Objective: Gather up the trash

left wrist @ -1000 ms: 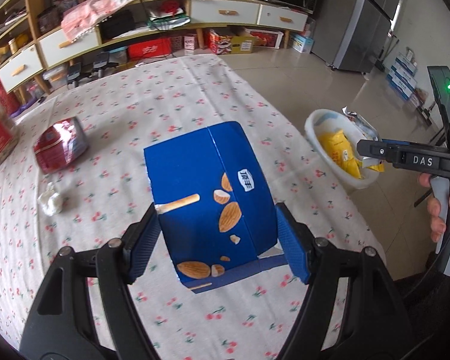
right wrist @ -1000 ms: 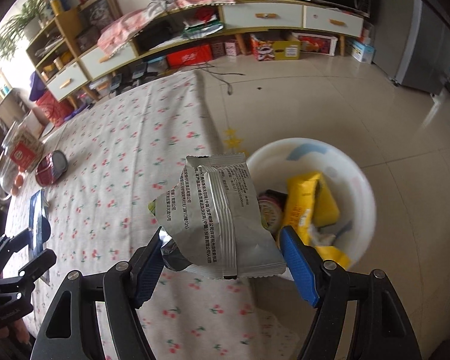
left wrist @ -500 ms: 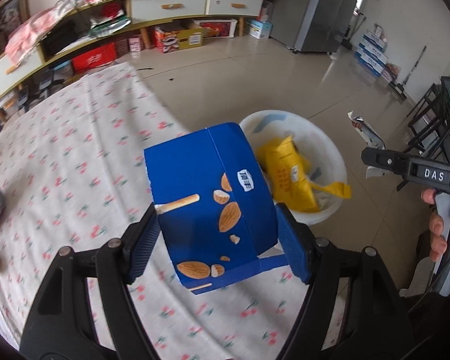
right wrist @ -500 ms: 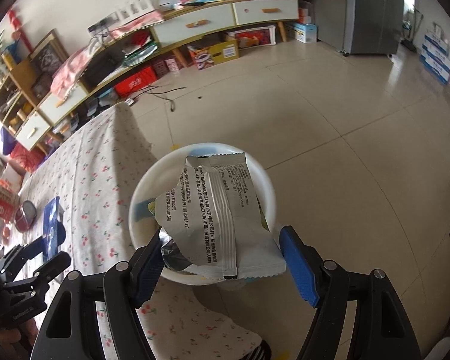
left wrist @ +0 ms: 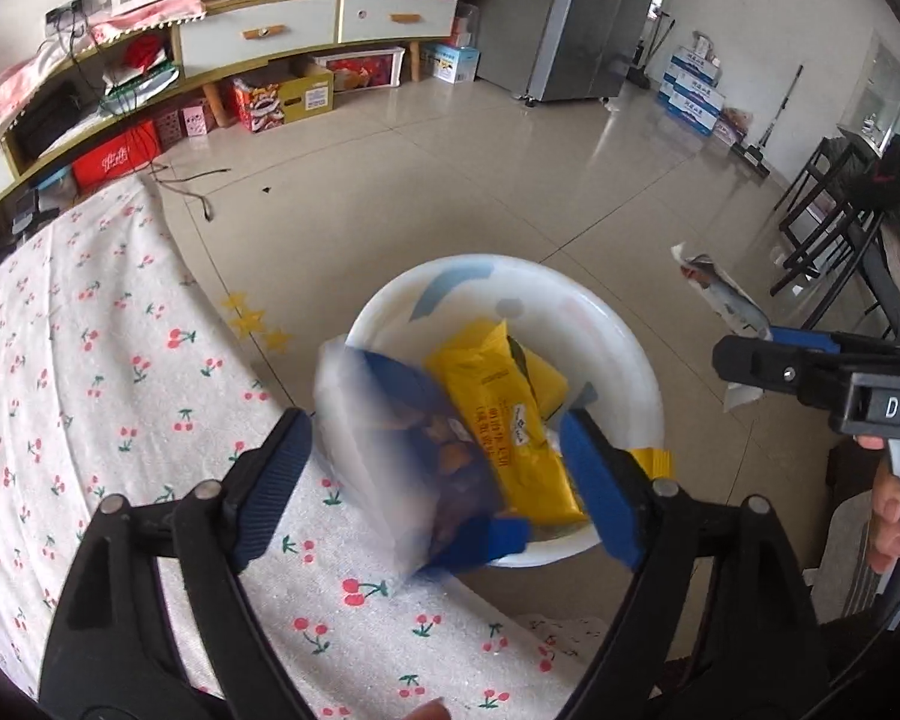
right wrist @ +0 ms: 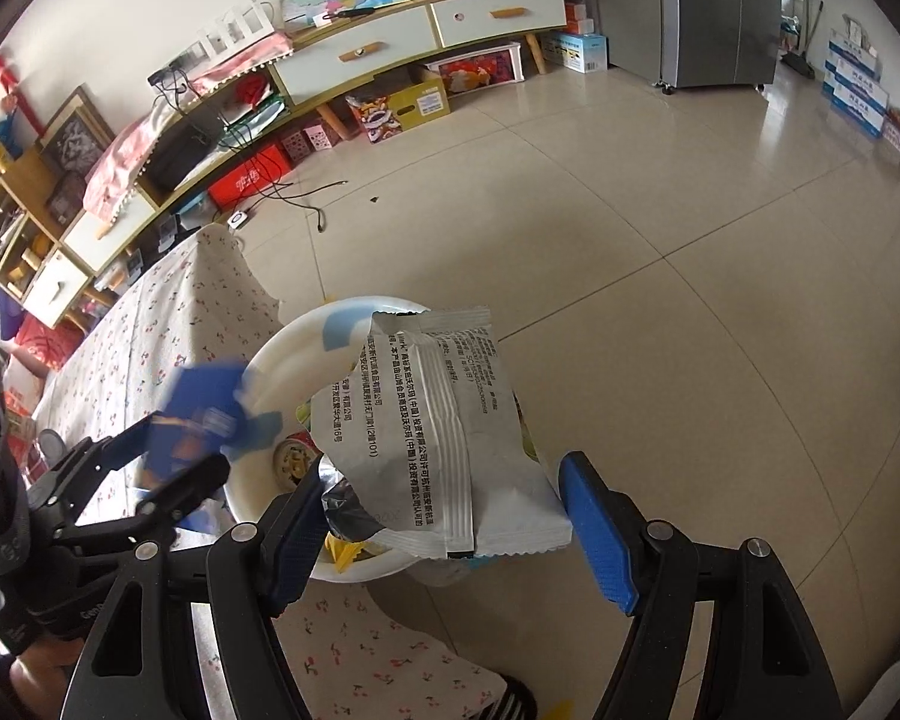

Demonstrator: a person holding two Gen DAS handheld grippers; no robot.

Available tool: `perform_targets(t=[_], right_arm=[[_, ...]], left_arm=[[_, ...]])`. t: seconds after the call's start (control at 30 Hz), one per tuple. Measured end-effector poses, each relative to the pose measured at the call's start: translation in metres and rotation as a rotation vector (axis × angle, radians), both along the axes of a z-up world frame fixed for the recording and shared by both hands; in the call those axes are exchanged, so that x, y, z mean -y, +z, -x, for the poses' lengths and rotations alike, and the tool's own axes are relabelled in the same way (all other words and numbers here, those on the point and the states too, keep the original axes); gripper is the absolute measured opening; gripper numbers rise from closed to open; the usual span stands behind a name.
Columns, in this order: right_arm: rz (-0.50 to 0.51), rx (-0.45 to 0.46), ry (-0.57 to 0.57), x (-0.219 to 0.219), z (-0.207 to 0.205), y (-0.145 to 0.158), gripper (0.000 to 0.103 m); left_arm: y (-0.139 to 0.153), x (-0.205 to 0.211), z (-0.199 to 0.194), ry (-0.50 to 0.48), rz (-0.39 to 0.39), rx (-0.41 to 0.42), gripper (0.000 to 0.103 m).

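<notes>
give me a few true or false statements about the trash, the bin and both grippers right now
1. The blurred blue snack box sits between the left gripper's open jaws, over the white round bin. True; the jaws have just been opening.
2. The bin is empty. False: yellow wrappers lie inside.
3. The right gripper carries a silver foil packet. True.
4. The silver packet already lies in the bin. False: it is between the right jaws, above the rim.
5. The bin stands on the cherry-print tablecloth. False: it is on the floor beside it.

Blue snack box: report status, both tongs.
Left tongs just opened, blue snack box dropping toward white bin. Right tongs hold silver wrapper above it. Nothing blocking.
</notes>
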State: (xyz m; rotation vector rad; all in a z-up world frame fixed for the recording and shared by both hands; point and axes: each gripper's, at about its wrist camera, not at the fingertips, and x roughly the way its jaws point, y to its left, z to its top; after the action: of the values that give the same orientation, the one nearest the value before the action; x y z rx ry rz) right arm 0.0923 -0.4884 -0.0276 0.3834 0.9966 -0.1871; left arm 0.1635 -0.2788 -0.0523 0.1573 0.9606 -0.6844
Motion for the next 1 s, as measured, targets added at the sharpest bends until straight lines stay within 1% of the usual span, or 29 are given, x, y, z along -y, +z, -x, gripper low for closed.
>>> perform_targets(t=[0.13, 0.27, 0.57, 0.83, 0.87, 0.9, 0.93, 1.0], right_arm=[[-0.005, -0.003, -0.006, 0.001, 0.000, 0.000, 0.076], [-0.008, -0.009, 0.001, -0.003, -0.005, -0.001, 0.076], [-0.013, -0.015, 0.038, -0.025, -0.025, -0.001, 0.076], [-0.002, -0.041, 0.022, -0.040, -0.044, -0.008, 0.077], [0.000, -0.045, 0.019, -0.040, -0.045, -0.009, 0.078], [0.001, -0.046, 0.015, -0.041, -0.047, -0.010, 0.082], [-0.001, -0.045, 0.013, -0.041, -0.047, -0.010, 0.084], [-0.001, -0.041, 0.010, -0.042, -0.048, -0.011, 0.085]], left_arm=[[0.005, -0.019, 0.002, 0.052, 0.025, -0.015, 0.086], [0.012, -0.038, 0.006, 0.081, 0.045, -0.012, 0.087], [0.021, -0.088, 0.020, 0.127, 0.007, 0.025, 0.087], [0.024, -0.132, 0.029, 0.175, -0.022, 0.037, 0.088], [0.024, -0.137, 0.030, 0.181, -0.021, 0.038, 0.091], [0.025, -0.142, 0.031, 0.189, -0.022, 0.035, 0.099], [0.025, -0.148, 0.033, 0.197, -0.024, 0.033, 0.102], [0.026, -0.160, 0.035, 0.211, -0.031, 0.040, 0.102]])
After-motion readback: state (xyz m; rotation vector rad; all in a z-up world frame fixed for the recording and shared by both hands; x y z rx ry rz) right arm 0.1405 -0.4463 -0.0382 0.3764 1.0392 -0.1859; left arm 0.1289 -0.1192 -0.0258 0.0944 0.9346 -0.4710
